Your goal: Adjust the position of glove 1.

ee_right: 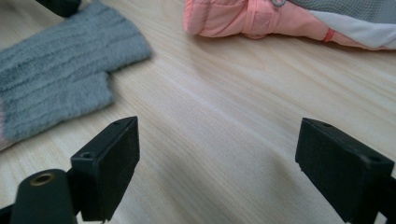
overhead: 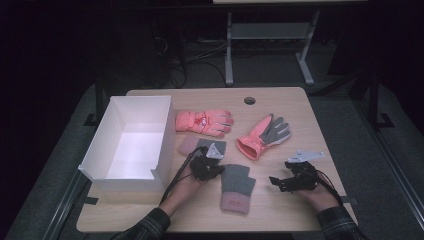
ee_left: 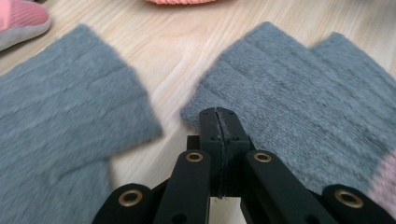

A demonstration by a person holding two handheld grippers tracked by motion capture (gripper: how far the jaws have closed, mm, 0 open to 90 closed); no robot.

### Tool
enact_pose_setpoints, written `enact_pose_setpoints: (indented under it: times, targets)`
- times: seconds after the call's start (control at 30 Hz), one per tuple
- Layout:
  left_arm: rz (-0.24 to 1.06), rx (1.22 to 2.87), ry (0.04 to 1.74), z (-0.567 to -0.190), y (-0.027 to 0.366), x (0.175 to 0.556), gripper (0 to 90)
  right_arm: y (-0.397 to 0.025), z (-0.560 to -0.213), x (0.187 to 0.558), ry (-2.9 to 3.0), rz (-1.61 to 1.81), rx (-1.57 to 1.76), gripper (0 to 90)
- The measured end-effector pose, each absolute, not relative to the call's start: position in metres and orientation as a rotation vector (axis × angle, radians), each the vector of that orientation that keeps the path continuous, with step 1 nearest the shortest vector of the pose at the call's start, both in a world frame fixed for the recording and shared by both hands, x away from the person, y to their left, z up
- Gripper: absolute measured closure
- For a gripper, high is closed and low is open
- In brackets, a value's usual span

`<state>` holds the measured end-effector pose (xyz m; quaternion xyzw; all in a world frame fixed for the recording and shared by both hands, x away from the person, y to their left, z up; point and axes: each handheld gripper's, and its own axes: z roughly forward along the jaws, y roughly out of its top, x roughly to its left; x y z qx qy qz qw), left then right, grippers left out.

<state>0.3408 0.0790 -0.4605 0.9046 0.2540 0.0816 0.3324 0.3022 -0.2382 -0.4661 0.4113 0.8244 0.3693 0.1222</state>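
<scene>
Our left tool (overhead: 212, 169) sits between the two grey gloves, its jaws pressed together. In the left gripper view the tips (ee_left: 218, 122) meet at the fingertip edge of the near grey glove (ee_left: 299, 107), and we cannot tell whether any knit is caught between them; they look closed on nothing. That glove lies flat on the tabletop (overhead: 280, 210) near the front edge, pink cuff toward us (overhead: 238, 188). The second grey glove (overhead: 192, 144) lies just behind the left tool, partly hidden by it. The white box (overhead: 131, 142) stands open at the left, with nothing in it.

Our right tool (overhead: 280, 181) hovers low over bare wood to the right of the near glove, jaws wide apart, holding nothing.

We see these risks:

- If the left jaws have only a few threads, or none, a lift will leave the glove behind or drop it short of the box.
- A closed tool pushed along the tabletop would shove the limp knit and bunch it rather than pick it up.
- The two grey gloves lie close, so a careless grab could drag both.
- The trailing cable near the box wall could snag on a swing leftward.
- The two pink gloves (overhead: 204, 122) (overhead: 264, 136) lie behind, near enough to be nudged.
</scene>
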Motion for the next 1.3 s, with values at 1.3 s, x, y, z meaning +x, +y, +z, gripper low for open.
enact_pose_setpoints:
  times: [1.3]
  targets:
    - [-0.052, 2.309, 0.500, -0.447, 0.040, 0.280, 89.4, -0.248, -0.468, 0.303, 2.364, 1.028, 1.248, 12.6]
